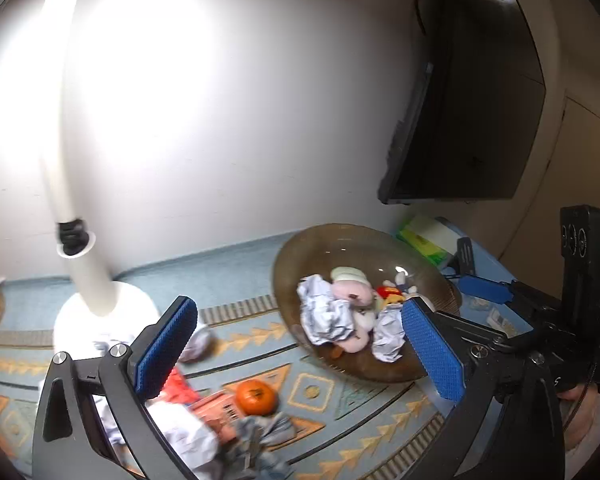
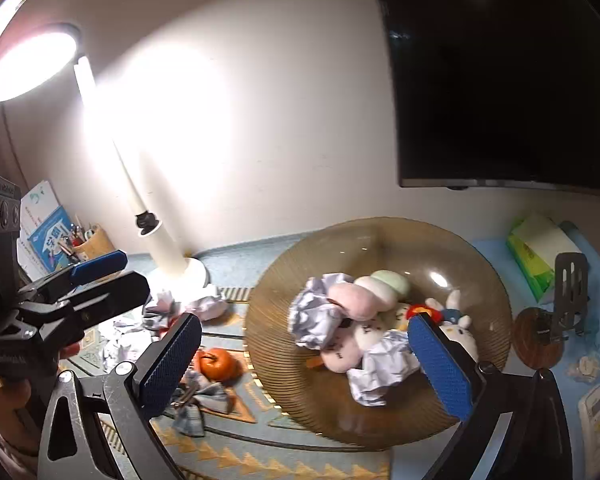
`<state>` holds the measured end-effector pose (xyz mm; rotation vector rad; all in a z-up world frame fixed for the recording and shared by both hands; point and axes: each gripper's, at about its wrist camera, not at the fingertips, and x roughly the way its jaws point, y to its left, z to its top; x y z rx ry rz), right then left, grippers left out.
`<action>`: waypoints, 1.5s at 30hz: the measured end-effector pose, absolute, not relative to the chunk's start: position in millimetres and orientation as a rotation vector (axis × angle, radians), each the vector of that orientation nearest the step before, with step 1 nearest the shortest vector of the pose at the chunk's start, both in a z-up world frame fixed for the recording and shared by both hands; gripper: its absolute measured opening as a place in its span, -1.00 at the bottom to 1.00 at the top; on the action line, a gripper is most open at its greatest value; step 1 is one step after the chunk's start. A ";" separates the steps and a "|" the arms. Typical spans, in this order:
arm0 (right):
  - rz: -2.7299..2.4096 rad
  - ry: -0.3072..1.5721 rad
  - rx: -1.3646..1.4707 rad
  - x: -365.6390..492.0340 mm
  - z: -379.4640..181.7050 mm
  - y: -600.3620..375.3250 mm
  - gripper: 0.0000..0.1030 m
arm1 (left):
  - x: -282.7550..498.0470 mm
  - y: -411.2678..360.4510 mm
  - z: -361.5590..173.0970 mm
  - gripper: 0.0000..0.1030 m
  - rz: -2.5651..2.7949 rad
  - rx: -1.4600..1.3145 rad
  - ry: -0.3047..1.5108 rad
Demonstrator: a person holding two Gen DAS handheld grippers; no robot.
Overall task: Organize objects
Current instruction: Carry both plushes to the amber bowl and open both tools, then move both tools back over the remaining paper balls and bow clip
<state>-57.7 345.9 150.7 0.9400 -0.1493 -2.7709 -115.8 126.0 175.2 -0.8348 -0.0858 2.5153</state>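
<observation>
- Loose objects lie on the patterned cloth (image 2: 236, 456) of the table: an orange (image 1: 256, 397), a grey bow (image 2: 198, 402), crumpled paper (image 1: 188, 436) and a red-printed packet (image 1: 216, 408), all nearest the left gripper.
- Left gripper (image 1: 300, 350): jaws wide apart, nothing between the blue pads. It hangs above the clutter, the orange just below and between its fingers.
- Right gripper (image 2: 306, 364): jaws likewise wide apart, holding nothing. It hovers over the near rim of the bowl (image 2: 284, 280).
- The bowl, a ribbed brown glass dish, already holds two paper balls (image 2: 314, 316), pink and green plush pieces (image 2: 354, 296) and a rabbit toy (image 2: 454, 326).
- More paper balls (image 2: 160, 308) sit beside the lamp base (image 2: 198, 272), well apart from the bowl.
- Farther back: a pen cup (image 2: 92, 244) and booklets at the left, a tissue pack (image 2: 536, 248) and a phone stand (image 2: 568, 296) at the right, a dark screen (image 2: 500, 80) on the wall.
- Judgement: the step in hand appears to be gathering loose items into the bowl; the work is partly done, with several pieces still outside.
- Judgement: the next move calls for the left gripper to lower over the orange or the paper, centre it between the pads, close gently, then carry it to the bowl.
- Risk: the orange may roll, and the paper may slip from a light grip.
</observation>
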 end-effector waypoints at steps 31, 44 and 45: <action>-2.595 0.182 1.311 -84.2 -17.9 208.1 1.00 | -95.5 1.3 9.1 1.00 2.834 -1.442 -0.031; -2.593 0.171 1.312 -86.2 -16.7 209.3 1.00 | -95.9 7.2 8.2 1.00 2.844 -1.446 -0.049; -2.593 0.171 1.312 -86.1 -16.9 209.7 1.00 | -96.6 6.4 8.0 1.00 2.844 -1.446 -0.049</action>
